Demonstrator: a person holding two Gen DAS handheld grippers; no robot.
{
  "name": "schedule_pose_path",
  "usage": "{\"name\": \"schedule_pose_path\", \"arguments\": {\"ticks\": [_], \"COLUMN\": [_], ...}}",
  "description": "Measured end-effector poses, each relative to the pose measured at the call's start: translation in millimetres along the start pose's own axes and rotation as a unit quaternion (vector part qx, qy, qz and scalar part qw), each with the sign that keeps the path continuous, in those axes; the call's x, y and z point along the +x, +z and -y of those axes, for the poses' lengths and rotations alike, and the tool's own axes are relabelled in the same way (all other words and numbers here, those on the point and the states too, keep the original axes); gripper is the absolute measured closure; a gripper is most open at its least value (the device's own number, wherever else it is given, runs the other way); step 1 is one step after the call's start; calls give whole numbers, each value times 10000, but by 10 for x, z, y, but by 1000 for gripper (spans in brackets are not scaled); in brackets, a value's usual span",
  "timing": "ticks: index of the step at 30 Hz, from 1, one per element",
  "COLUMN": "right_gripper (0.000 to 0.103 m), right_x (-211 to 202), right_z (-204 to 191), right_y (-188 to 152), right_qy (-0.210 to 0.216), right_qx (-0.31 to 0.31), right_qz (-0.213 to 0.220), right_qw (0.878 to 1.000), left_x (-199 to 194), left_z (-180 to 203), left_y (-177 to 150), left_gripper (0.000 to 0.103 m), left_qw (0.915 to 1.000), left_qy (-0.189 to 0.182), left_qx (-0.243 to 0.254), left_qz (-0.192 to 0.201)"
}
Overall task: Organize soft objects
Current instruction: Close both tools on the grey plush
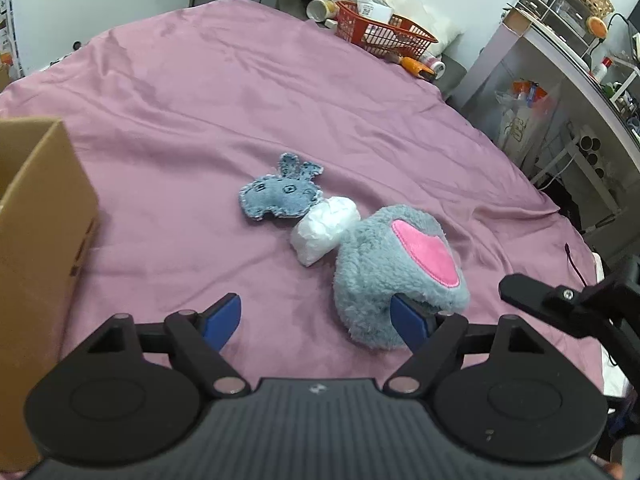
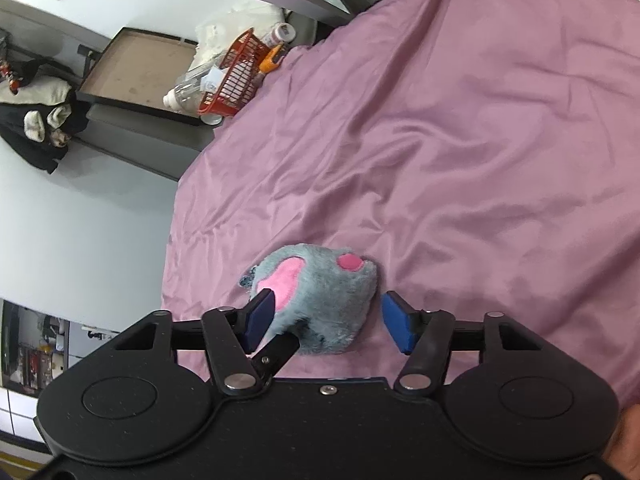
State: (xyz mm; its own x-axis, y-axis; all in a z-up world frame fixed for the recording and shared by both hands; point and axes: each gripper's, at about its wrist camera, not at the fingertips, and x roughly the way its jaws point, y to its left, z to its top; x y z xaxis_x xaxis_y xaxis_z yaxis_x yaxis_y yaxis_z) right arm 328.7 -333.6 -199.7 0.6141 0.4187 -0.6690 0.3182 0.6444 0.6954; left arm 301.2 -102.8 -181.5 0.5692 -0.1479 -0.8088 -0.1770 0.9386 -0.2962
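Looking through the left wrist view, the grey plush toy [image 1: 396, 272] lay low and right of centre on the purple bedsheet [image 1: 208, 92], with a white wad [image 1: 325, 229] touching its upper left side and a small denim toy [image 1: 280, 196] just beyond that, near mid-frame. The left gripper [image 1: 316, 320] stood with its blue pads spread wide and held nothing; its right pad [image 1: 408, 326] sat tucked against the plush toy's lower edge, while the left pad hung over bare sheet. A cardboard box [image 1: 40, 240] filled the left edge of the frame, likely the place for the soft things, and a red basket [image 1: 380, 32] sat at the upper right. In the right wrist view, the plush toy [image 2: 320, 300] lay at lower centre between the pads of the right gripper [image 2: 326, 320], whose jaws were apart, the left pad [image 2: 260, 316] at the pink ear and the right pad just beside the toy's flank, not yet pressing. The toy looked light, squashy and fluffy, so it would probably compress a good deal before a grip bit; taking it across the thick middle of the body seemed safer than pinching the thin ear, which could slip or fold.
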Motion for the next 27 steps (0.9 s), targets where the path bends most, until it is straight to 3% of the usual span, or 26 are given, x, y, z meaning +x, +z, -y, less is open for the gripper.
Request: {"name": "schedule_pose_path", "arguments": {"ticks": [11, 24, 25, 26, 27], "right_gripper": [59, 59, 59, 58, 58], "right_x": [136, 323, 342, 358, 372], "right_z": [87, 170, 182, 193, 205], "right_y": [27, 147, 160, 168, 172], "right_qy": [-20, 244, 258, 241, 208], "right_qx": [333, 876, 927, 962, 986], "right_qz": [-57, -3, 3, 18, 25], "right_qw": [9994, 9959, 9954, 9951, 9949], "left_x": [191, 374, 388, 398, 402], "left_z": [94, 149, 149, 151, 161], "left_y": [100, 279, 282, 282, 282], "left_gripper": [52, 56, 58, 72, 74], "left_qw": [9989, 9957, 9953, 9946, 9946], "left_qy": [-444, -798, -821, -863, -858], "left_qx": [-112, -471, -520, -569, -591], "left_qz": [43, -21, -35, -25, -34]}}
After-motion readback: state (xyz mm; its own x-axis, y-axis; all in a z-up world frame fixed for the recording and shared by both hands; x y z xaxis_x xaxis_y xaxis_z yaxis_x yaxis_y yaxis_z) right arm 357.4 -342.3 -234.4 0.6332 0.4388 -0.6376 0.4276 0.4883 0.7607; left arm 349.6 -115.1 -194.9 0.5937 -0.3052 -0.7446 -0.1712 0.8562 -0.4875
